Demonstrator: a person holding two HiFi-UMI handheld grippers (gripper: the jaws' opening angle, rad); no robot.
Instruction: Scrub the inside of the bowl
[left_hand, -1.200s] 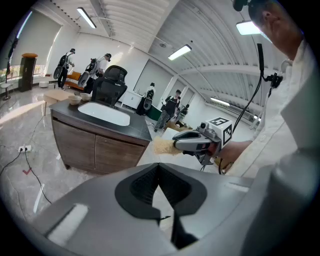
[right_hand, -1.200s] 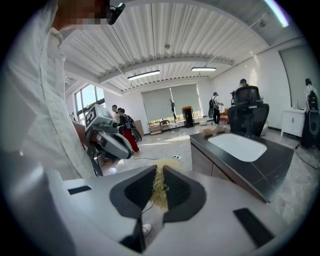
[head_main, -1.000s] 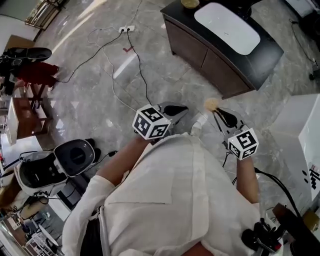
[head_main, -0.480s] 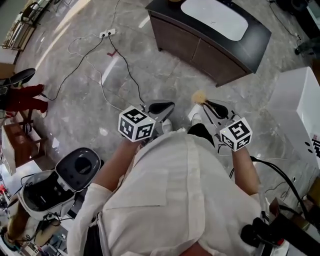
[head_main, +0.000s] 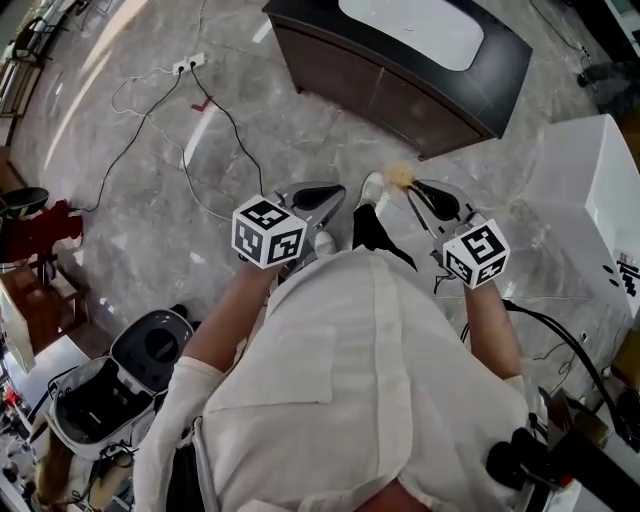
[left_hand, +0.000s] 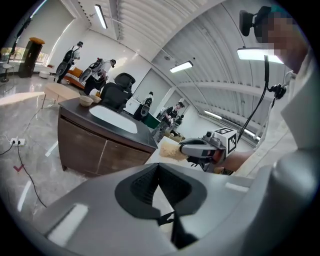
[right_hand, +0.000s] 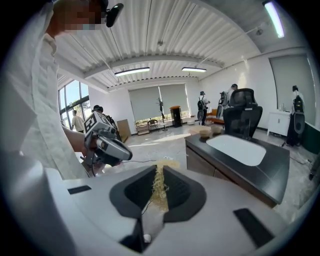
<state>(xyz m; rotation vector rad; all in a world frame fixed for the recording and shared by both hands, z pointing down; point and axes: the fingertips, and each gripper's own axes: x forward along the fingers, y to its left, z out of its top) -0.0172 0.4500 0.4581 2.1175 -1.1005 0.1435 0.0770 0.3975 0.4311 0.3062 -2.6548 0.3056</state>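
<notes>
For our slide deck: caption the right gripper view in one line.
Right gripper shut on a tan fibre scrubber, a dark cabinet ahead to its right.

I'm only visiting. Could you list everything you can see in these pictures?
counter: one, dark brown with a white inset top, ahead of the person
bowl: one that I can make out, tan, at one end of the counter top
office chair: one, black, behind the counter
cabinet: one, white, on the person's right
power strip: one, white, on the floor with cables, ahead and to the left
machine: one, black and white, on the floor behind and to the left
people: several, far across the room
scrubber: one, tan and fibrous, in the right gripper
left gripper: grey, jaws shut, empty
right gripper: grey, jaws shut on the scrubber
</notes>
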